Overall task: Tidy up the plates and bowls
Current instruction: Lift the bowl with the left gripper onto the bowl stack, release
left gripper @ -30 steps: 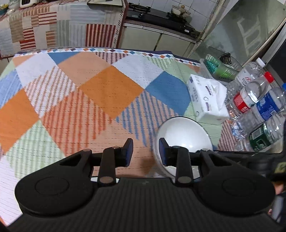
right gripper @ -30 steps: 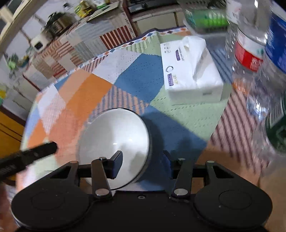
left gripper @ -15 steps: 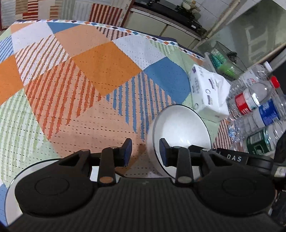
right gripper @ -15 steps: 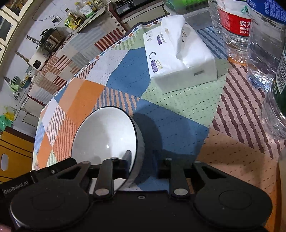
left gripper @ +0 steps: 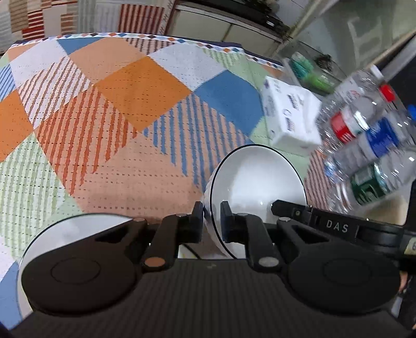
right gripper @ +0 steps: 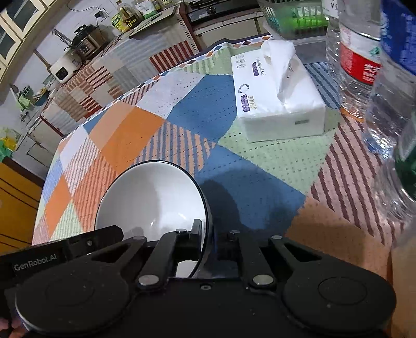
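Now both tongs, left tongs (left gripper: 211,217) and right tongs (right gripper: 208,235), clamp glossy round white bowl (left gripper: 256,179) rim; woven checked cloth (left gripper: 135,104) beneath.

table (right gripper: 260,166), checkered cloth | on it: bowl (right gripper: 153,200), tissue pack (right gripper: 278,104), bottles (right gripper: 358,59)

Patchwork cloth (right gripper: 182,122) in orange, blue, green and striped squares covers the counter. White tissue pack (right gripper: 279,101) lies on it with a sheet sticking up, near clear water bottles (left gripper: 364,145) with red, blue and green labels; green basket (right gripper: 293,18) sits behind the pack. Far back: rice cooker (right gripper: 84,43), oil bottles (right gripper: 126,18).
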Demonstrator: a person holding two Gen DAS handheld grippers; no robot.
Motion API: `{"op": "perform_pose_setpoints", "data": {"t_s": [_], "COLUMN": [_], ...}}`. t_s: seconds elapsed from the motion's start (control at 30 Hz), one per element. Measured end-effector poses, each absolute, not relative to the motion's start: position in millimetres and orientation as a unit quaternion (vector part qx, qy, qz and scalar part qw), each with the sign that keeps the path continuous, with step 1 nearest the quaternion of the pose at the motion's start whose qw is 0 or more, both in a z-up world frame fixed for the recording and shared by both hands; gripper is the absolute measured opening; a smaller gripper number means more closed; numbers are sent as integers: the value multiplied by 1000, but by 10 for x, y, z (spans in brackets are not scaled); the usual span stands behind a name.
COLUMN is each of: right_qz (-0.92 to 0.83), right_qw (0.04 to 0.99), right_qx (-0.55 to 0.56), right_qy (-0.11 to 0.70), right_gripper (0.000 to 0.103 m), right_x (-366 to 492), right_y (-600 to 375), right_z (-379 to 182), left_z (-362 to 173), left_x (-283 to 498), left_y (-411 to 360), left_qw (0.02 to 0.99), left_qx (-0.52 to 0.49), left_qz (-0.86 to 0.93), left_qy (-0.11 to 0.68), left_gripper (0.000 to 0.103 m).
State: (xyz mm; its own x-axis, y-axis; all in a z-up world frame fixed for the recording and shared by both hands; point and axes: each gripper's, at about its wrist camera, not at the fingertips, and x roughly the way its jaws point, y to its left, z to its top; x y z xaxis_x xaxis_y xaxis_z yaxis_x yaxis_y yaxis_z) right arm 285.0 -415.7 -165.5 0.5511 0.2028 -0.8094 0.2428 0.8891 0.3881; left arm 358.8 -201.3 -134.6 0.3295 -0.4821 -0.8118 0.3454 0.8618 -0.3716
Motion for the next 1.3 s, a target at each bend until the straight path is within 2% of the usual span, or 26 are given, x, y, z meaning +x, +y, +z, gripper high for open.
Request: {"op": "perform_pose_setpoints", "data": {"t_s": [0.27, 0.6, 0.77, 1.17, 1.3], "right_qz": [25, 53, 59, 58, 55], "right_qw": [853, 864, 873, 878, 884], "right_qx": [263, 233, 202, 150, 98], "right_qy": [450, 443, 439, 451, 455], "right_gripper": [13, 13, 13, 13, 13], "right_x": [2391, 1878, 1708, 1488, 1474], "right_y": [-4188, -4080, -4037, -4011, -3920], "right_z": [-1318, -1009, -940, -1021, -1078], "left_z": [-927, -572, -609, -871, -971], "left_x": [3220, 2708, 2527, 2284, 2298], "left_y": [-1843, -1766, -1783, -1956, -1998], "left_qw": [787, 777, 758, 733, 728], "left_qx": [-64, -47, -70, -43, -38], "left_qz": [-271, -285, -262, -259, -255], "left_qy": [551, 559, 593, 627, 636], "left_gripper": [12, 12, 12, 12, 12]}}
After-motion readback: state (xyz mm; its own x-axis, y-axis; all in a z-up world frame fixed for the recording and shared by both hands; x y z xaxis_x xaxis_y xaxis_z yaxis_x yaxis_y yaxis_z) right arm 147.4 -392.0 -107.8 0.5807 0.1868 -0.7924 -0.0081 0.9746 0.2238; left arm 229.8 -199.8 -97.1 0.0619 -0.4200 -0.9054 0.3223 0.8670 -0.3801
